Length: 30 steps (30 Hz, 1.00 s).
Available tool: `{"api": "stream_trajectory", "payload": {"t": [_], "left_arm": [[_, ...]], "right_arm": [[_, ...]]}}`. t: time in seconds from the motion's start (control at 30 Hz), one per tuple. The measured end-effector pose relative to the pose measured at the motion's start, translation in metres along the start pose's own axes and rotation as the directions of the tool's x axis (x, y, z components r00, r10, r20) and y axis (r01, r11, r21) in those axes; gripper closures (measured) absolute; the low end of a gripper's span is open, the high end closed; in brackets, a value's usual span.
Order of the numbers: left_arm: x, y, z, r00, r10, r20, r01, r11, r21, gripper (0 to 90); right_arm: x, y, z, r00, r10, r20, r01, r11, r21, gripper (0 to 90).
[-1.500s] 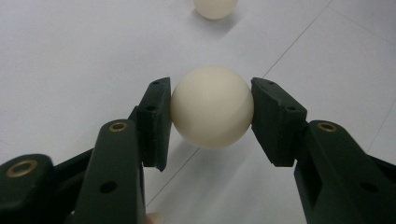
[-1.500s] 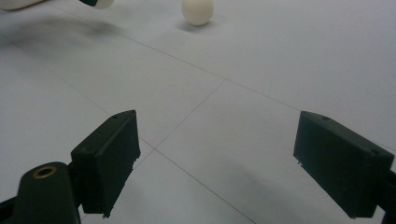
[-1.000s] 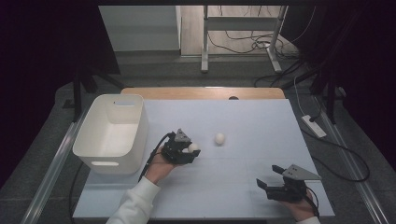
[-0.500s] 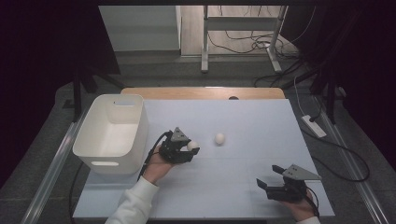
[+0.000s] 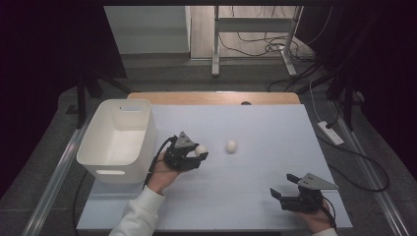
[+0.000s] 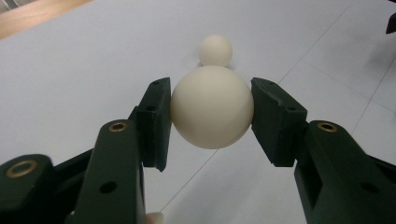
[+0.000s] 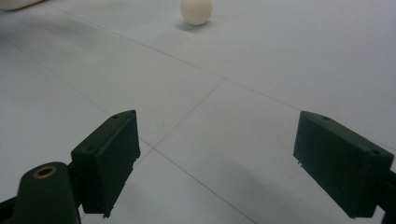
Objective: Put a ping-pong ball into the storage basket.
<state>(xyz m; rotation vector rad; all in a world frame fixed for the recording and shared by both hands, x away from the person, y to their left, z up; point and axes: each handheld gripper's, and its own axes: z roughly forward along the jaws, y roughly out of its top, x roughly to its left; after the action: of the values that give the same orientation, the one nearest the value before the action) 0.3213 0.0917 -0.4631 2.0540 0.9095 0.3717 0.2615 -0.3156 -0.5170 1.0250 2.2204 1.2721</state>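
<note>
Left gripper view has the cream ball [image 6: 212, 107] pinched square between both pads, lifted clear of the table, with the second ball [image 6: 215, 50] lying just beyond. From the high view, the left gripper [image 5: 195, 153] hangs just right of the white bin [image 5: 147, 129], so I'd judge the job is a carry across and drop inside. Best keep the squeeze steady, clear the rim before releasing. Right gripper [image 5: 285, 189] sits spread wide and empty near the front edge.

The table [image 5: 255, 132] is seen from above and forward-down in the high view; it is skimmed closely in both gripper views, where the loose ball [image 7: 196, 11] at upper centre is shared.
</note>
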Motion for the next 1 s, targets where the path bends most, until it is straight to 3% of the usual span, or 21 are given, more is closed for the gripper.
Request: {"api": "stream_trajectory", "payload": {"t": [0.73, 1.0], "left_arm": [[-0.001, 0.006, -0.022, 0.9994, 0.023, -0.028, -0.024, 0.9975, -0.066, 50.8], [0.0, 0.006, -0.028, 0.9988, 0.03, -0.038, -0.034, 0.9933, -0.11, 50.8]], "right_arm": [[0.0, 0.0, 0.0, 1.0, -0.003, 0.0, 0.003, 1.0, 0.001, 14.7], [0.0, 0.0, 0.0, 1.0, -0.001, 0.0, 0.001, 1.0, 0.002, 14.7]]}}
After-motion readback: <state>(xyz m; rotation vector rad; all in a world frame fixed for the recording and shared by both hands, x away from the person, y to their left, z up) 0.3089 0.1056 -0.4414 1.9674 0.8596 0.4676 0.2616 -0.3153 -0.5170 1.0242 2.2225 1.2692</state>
